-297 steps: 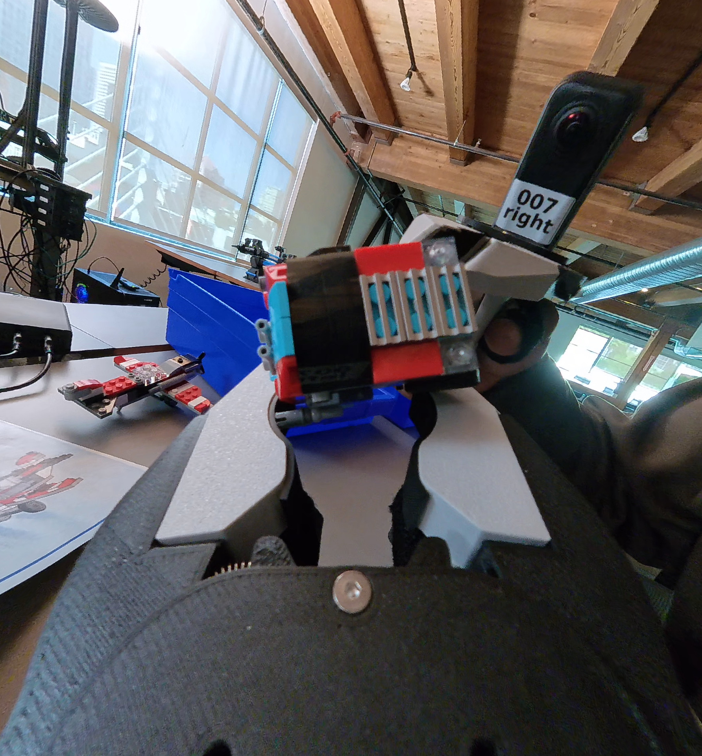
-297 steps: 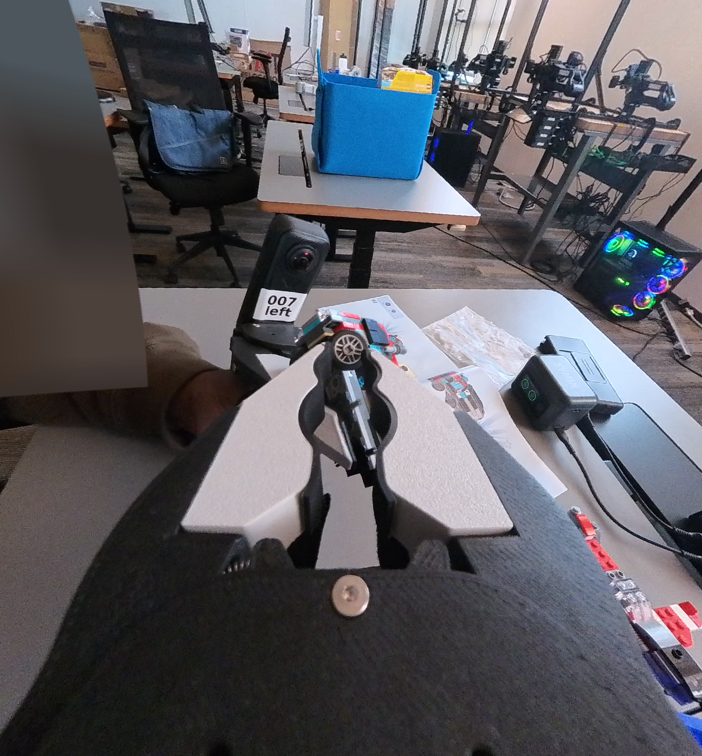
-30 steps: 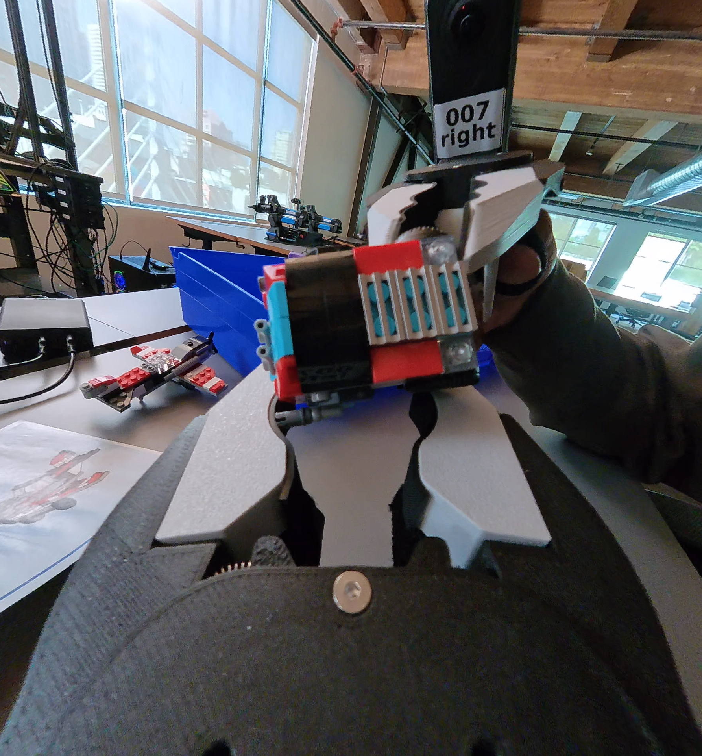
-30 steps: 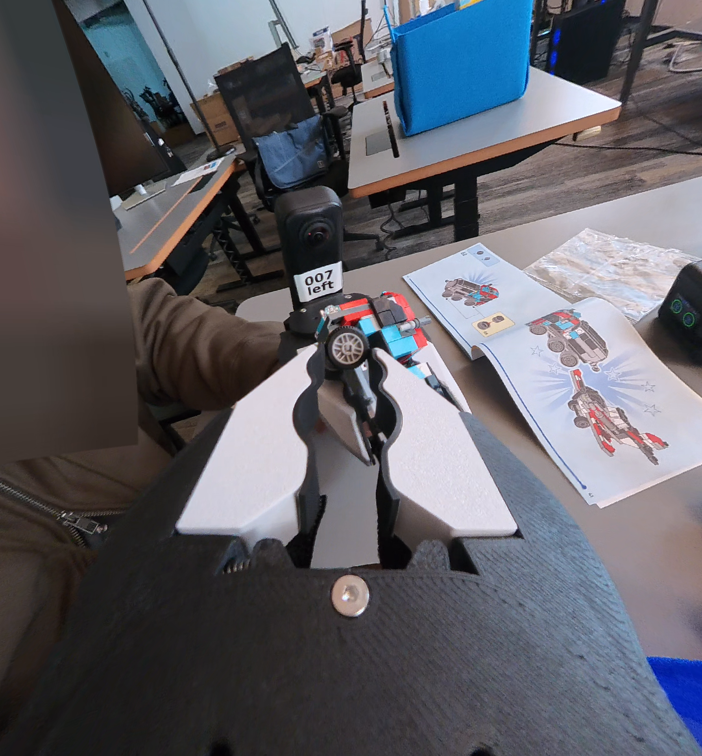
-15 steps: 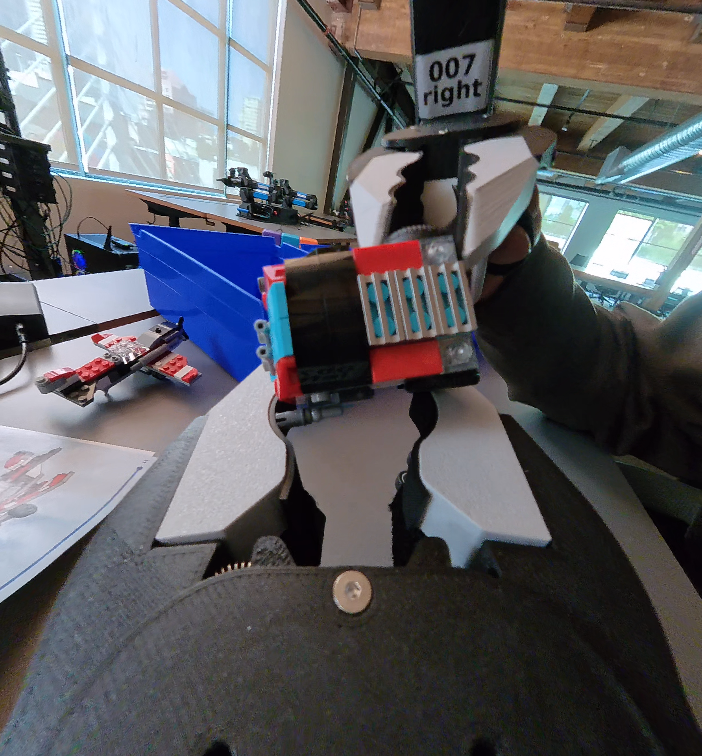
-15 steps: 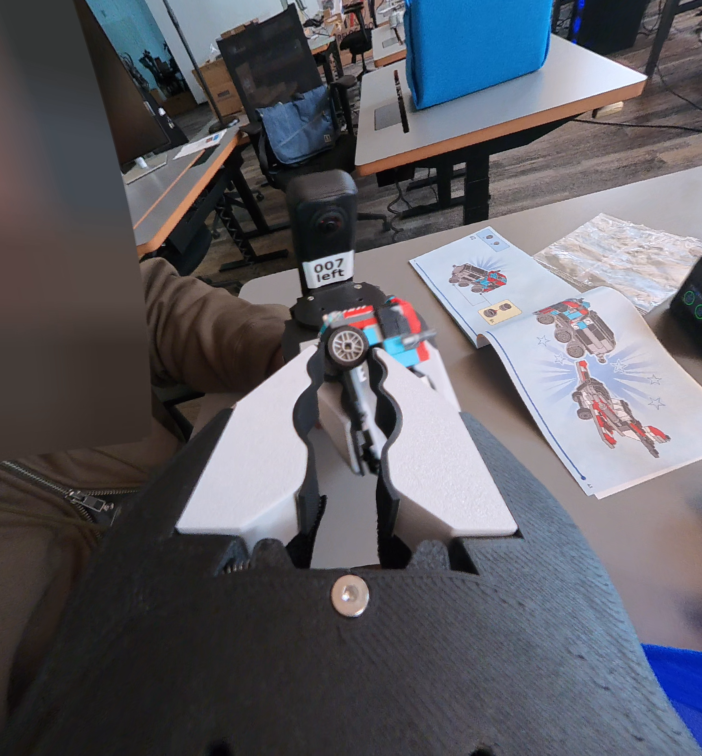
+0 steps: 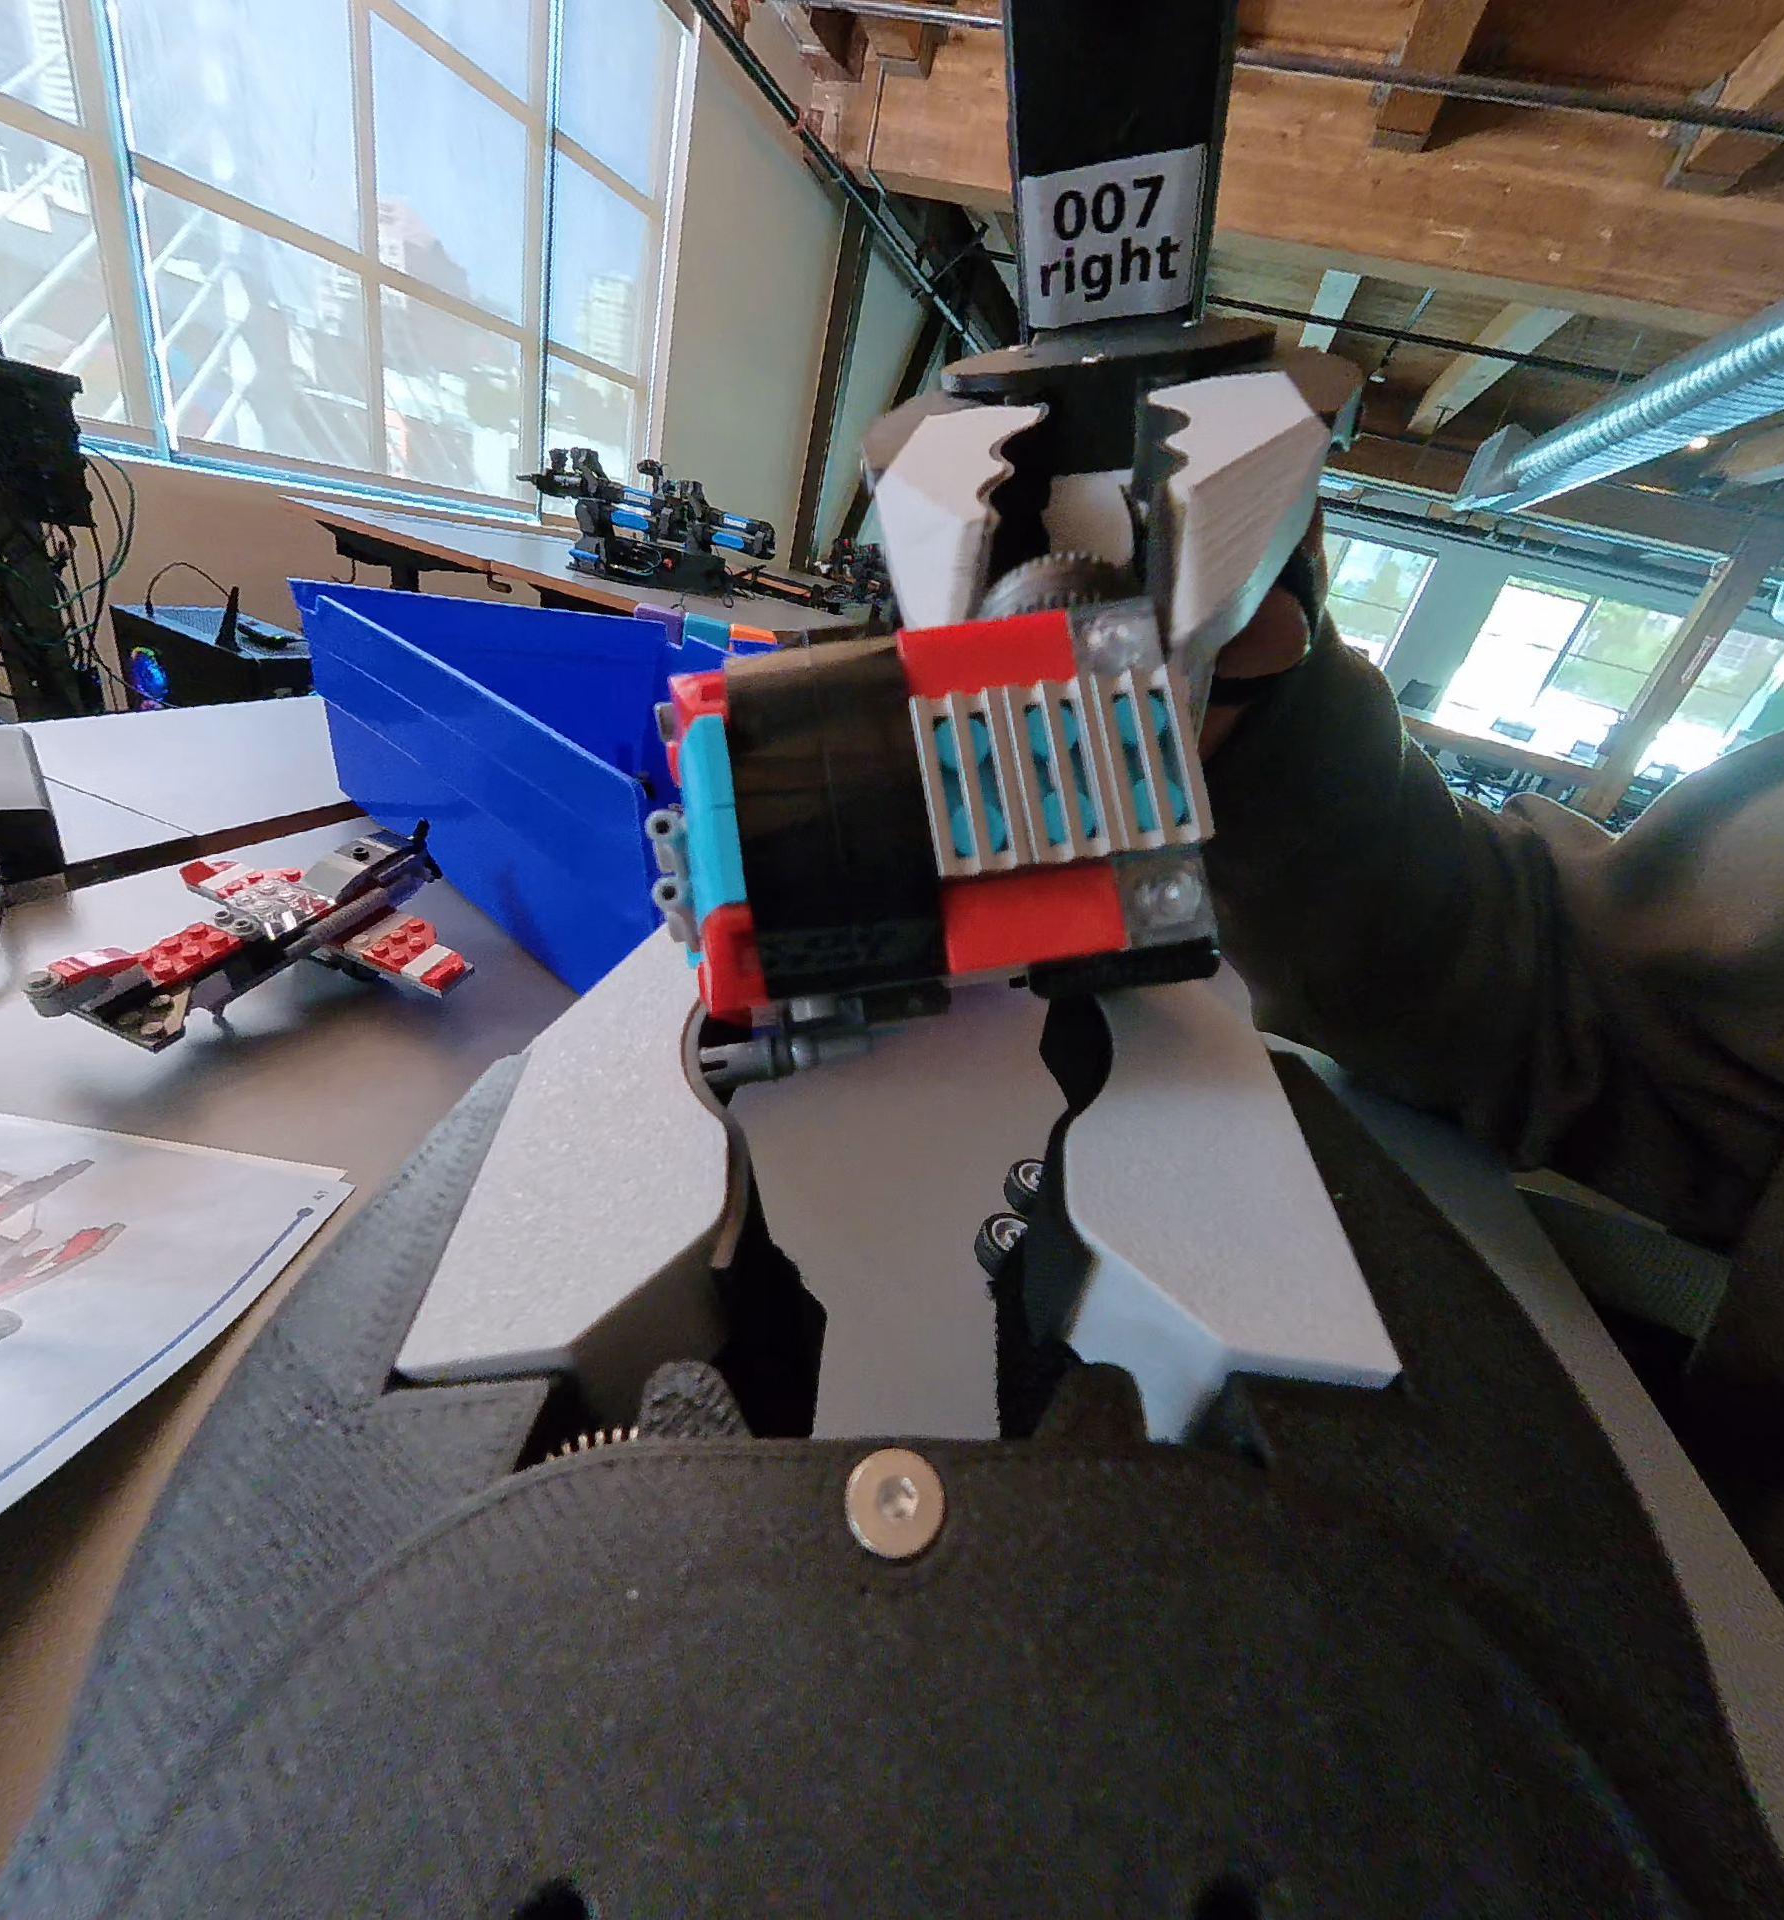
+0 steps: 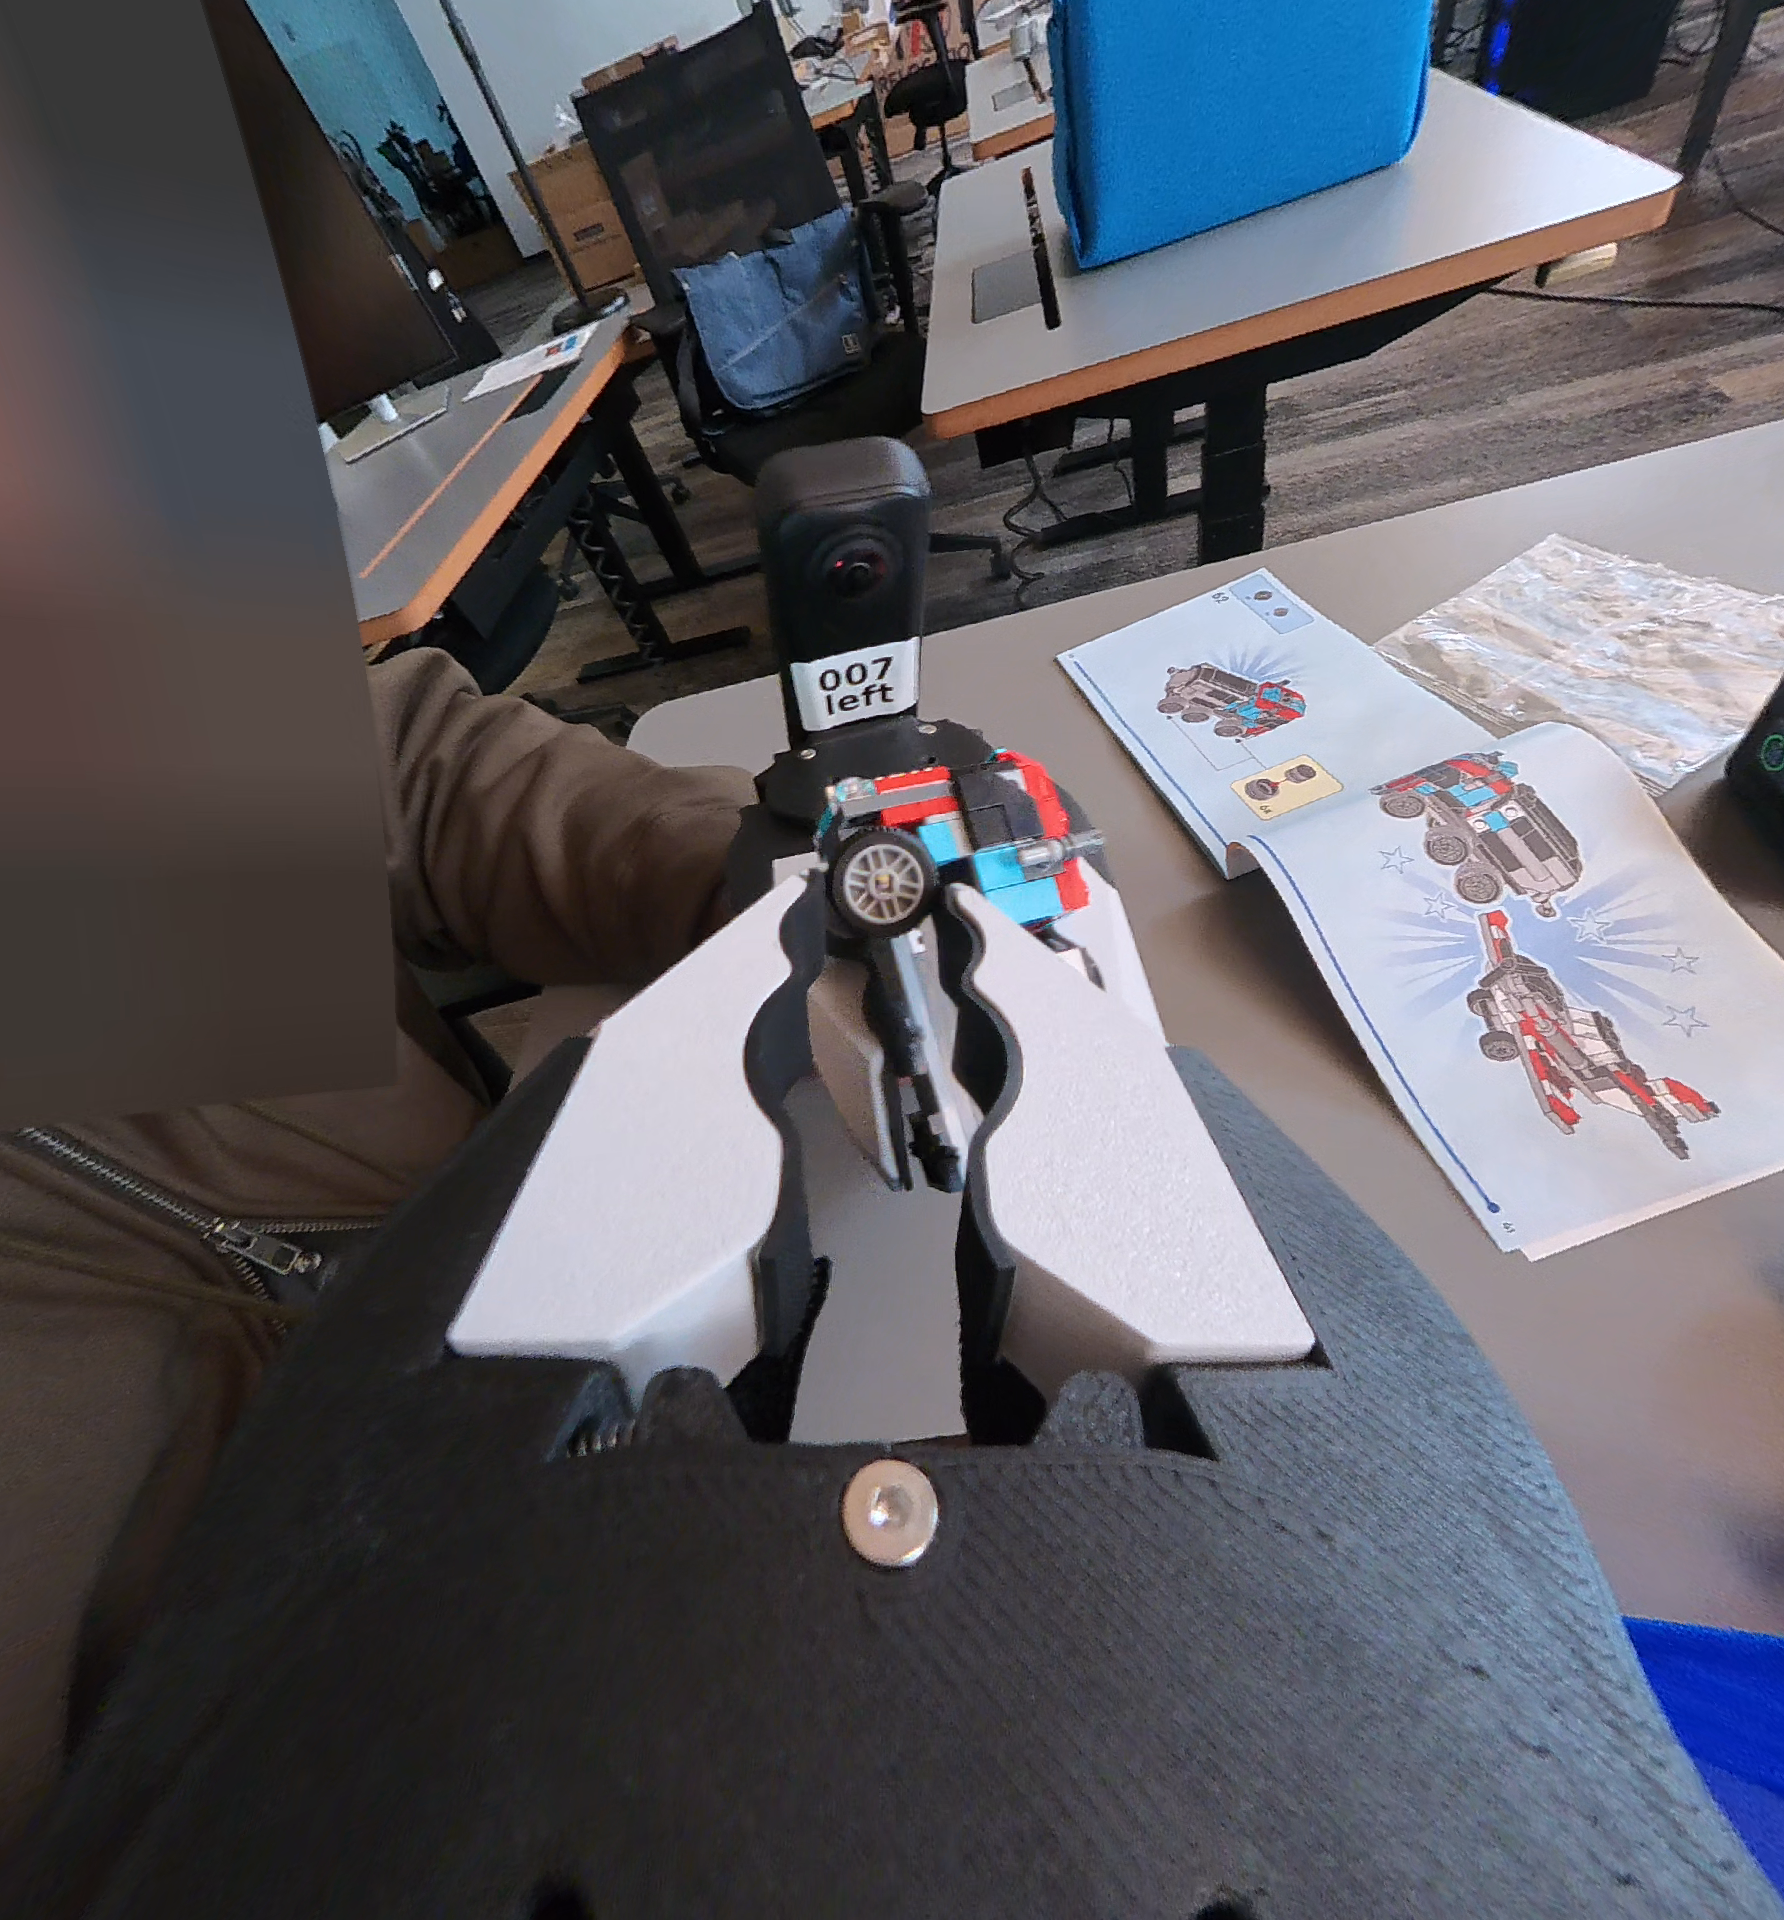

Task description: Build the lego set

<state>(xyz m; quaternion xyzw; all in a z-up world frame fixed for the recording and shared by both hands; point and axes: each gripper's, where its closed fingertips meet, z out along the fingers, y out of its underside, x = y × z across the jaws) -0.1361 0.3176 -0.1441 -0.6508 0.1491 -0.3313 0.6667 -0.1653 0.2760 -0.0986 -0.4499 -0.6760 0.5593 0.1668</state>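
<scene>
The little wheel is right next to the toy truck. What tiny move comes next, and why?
Probably a small push of the wheel straight into the truck cab. The right gripper pinches the wheel at the cab's side, and the left gripper holds the cab steady, so pressing should seat it.

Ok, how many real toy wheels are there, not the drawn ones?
3. One wheel sits in the right gripper, by the brick truck; two small ones lie on the table, seen between the fingers of the left gripper. Others may be hidden.
</scene>
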